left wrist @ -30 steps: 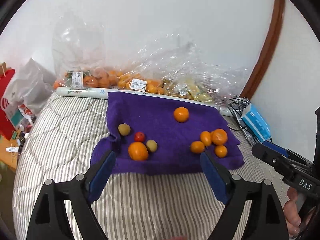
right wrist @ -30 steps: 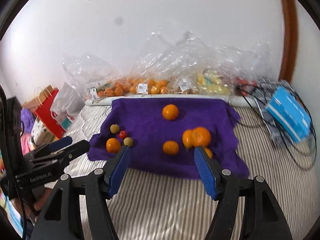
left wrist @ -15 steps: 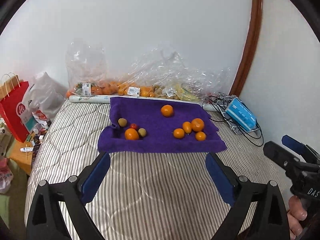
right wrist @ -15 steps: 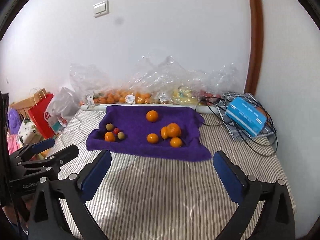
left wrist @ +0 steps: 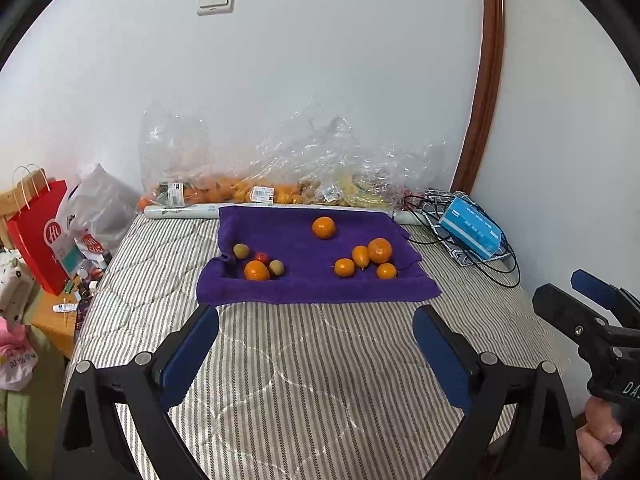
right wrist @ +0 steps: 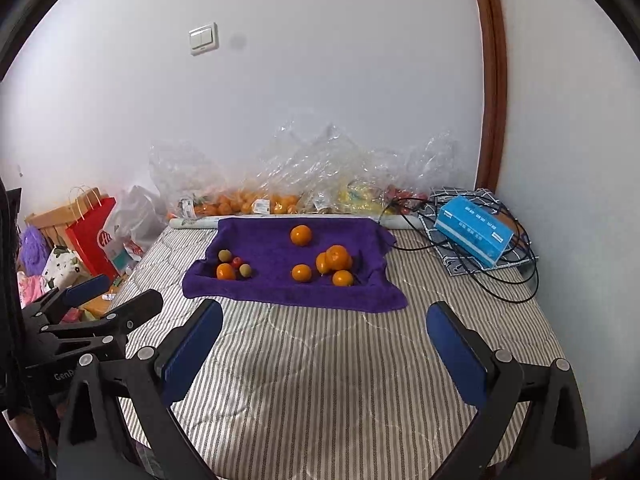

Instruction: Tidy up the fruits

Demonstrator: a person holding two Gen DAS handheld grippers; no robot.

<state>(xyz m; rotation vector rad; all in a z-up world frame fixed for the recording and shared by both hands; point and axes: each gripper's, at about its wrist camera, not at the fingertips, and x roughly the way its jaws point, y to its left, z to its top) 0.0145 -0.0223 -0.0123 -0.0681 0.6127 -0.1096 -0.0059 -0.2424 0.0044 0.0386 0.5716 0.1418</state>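
Note:
A purple towel point(left wrist: 304, 284) point(right wrist: 276, 294) lies on a striped bed. On its left sit an orange point(left wrist: 256, 270), a small red fruit point(left wrist: 261, 256) and two greenish fruits point(left wrist: 240, 251). A lone orange point(left wrist: 323, 227) lies at the back. Several oranges point(left wrist: 372, 258) point(right wrist: 334, 262) cluster on the right. My left gripper point(left wrist: 316, 354) is open and empty, well in front of the towel. My right gripper point(right wrist: 324, 344) is open and empty, also in front of the towel. Each gripper shows at the edge of the other's view.
Clear plastic bags of fruit point(left wrist: 260, 188) line the wall behind the towel. A blue box point(right wrist: 474, 230) on black cables point(right wrist: 504, 280) lies at the right. A red paper bag point(left wrist: 40, 236) and clutter stand left of the bed. Striped mattress point(right wrist: 340, 380) spreads in front.
Both grippers have pulled back and up from the towel, so the fruits look smaller and farther. Both jaws have stayed open and empty.

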